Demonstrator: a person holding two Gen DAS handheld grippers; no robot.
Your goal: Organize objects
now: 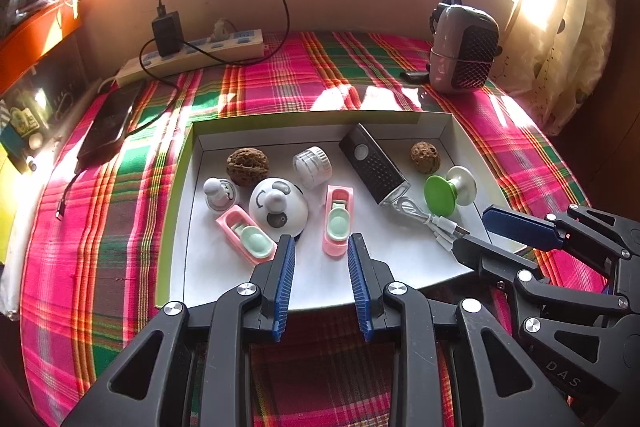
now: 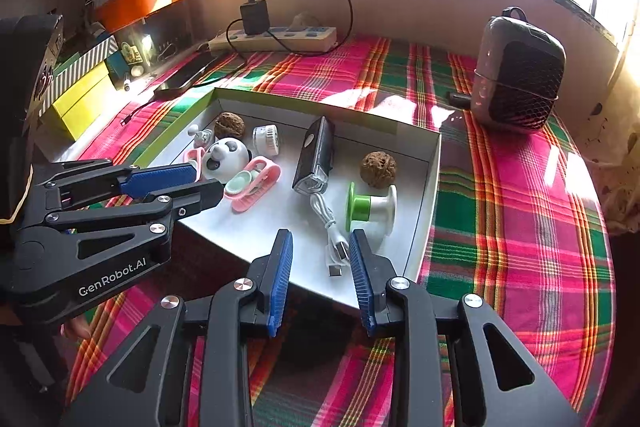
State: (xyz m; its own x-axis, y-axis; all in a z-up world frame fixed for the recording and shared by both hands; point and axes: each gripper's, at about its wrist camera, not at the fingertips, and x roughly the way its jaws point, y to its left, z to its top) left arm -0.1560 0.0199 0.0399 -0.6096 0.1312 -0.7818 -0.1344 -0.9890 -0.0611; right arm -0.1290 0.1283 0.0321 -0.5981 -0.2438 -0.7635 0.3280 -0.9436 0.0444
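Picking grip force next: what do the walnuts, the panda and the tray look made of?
Walnuts: real shell, brown, matte, deeply wrinkled, likely hard.
Panda: smooth white plastic with black markings and a slight sheen, probably slippery.
Tray: white card, matte, thin folded walls with a green outer face.

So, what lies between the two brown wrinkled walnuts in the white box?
In the left wrist view, a clear ribbed jar and a black bike light lie between the walnuts.

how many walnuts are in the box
2. One walnut lies at the far left of the white box, behind the panda toy. The other walnut sits at the far right, behind the green spool. None looks hidden.
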